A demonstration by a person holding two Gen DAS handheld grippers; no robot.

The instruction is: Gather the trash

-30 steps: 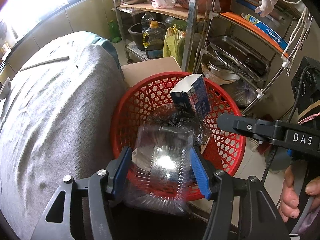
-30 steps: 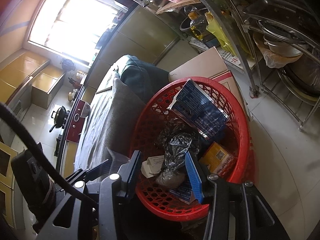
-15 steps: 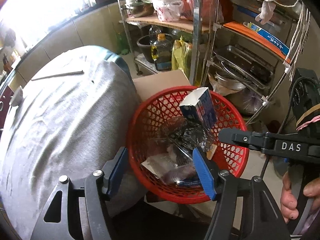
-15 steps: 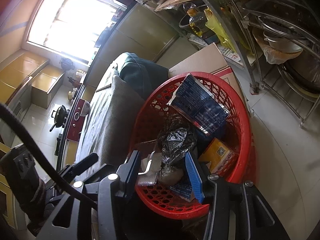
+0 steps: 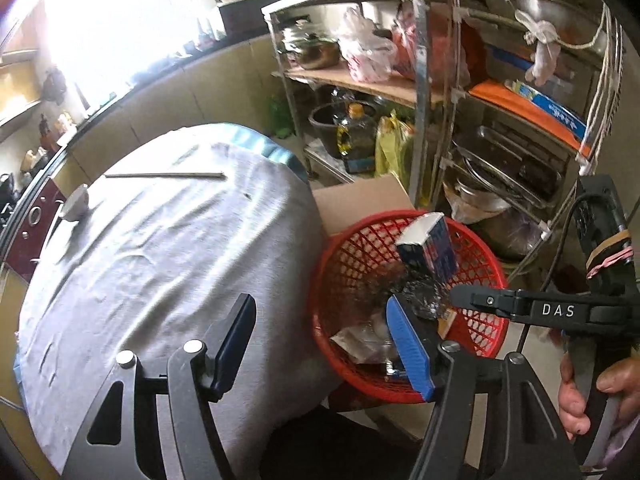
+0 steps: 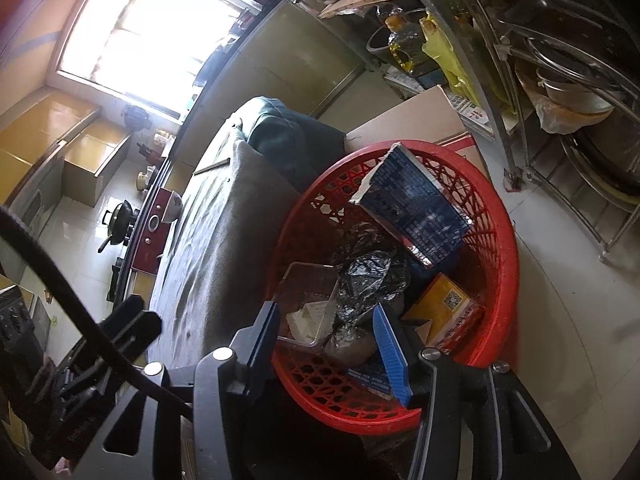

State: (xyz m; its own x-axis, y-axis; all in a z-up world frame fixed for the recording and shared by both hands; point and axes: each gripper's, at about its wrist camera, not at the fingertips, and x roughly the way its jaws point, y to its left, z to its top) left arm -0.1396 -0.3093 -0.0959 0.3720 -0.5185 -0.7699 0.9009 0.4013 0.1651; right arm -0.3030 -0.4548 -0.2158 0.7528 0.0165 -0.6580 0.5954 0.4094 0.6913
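Hovering over the edge of the grey-clothed table (image 5: 152, 248), the left gripper (image 5: 324, 344) has its blue pads spread wide with nothing between them, and the right gripper (image 6: 328, 340) hangs above the red basket (image 6: 500, 240), likewise wide open and empty. The drop-off step looks finished: the trash now sits in the basket beside the table, where a clear plastic tray (image 6: 308, 300) lies against the near wall next to a crumpled black bag (image 6: 368, 276), with a blue carton (image 6: 416, 208) leaning on the far rim and a yellow box (image 6: 444, 304) to the right. What the next move calls for, by my judgement, is swinging back over the table to look for remaining litter; only a thin stick (image 5: 164, 175) and a small white bowl (image 5: 76, 206) show on the cloth, and it is unclear whether either counts as trash. Compared with a second ago, the left gripper no longer clamps the clear tray, which was between its pads then and now rests inside the basket; the left view has also pulled back and turned toward the table, so the basket sits off to the right. The right gripper's view is almost unchanged, apart from the tray arriving in the basket.
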